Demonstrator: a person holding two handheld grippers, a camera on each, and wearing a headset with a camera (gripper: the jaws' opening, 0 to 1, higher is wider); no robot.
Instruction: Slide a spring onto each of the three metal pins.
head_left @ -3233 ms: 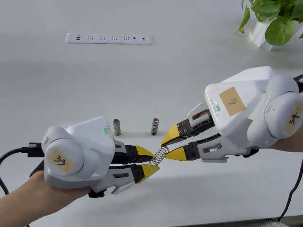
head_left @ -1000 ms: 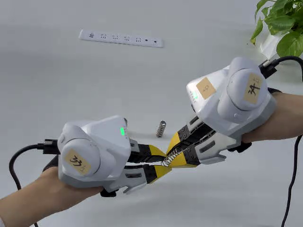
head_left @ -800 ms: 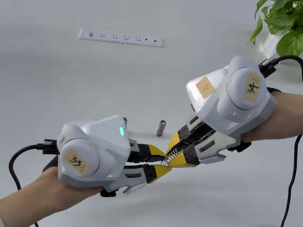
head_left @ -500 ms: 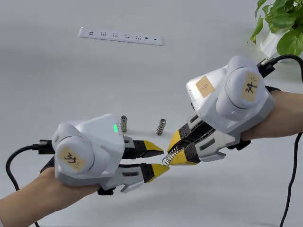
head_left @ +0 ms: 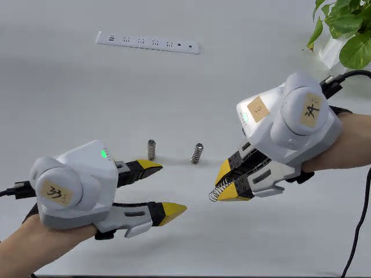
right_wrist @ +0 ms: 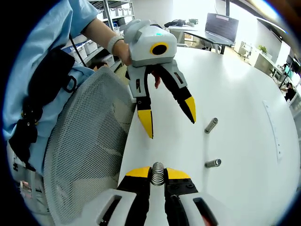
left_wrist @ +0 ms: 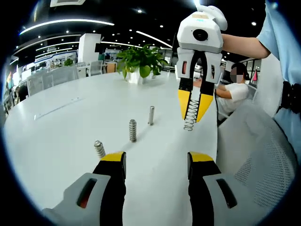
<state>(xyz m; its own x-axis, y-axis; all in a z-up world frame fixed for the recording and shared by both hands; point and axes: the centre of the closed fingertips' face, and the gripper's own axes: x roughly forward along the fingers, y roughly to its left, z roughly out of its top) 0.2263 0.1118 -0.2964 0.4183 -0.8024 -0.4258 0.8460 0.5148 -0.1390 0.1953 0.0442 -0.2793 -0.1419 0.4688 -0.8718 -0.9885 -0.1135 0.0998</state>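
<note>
My left tool (head_left: 168,187), lower left of the head view: jaws spread wide, nothing between them. My right tool (head_left: 222,188), right of centre: pinching one spring (head_left: 218,190), coil jutting past the yellow tips, clear of the counter (head_left: 87,104). Mid-frame, upright on the counter: first pin (head_left: 152,149) and second pin (head_left: 197,153), each wearing a spring. Left gripper view, centre: third pin (left_wrist: 151,115), bare, upright, beyond those two.

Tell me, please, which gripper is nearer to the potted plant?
Right. The right gripper is on the same side as the plant; the left gripper is far across the table.
</note>
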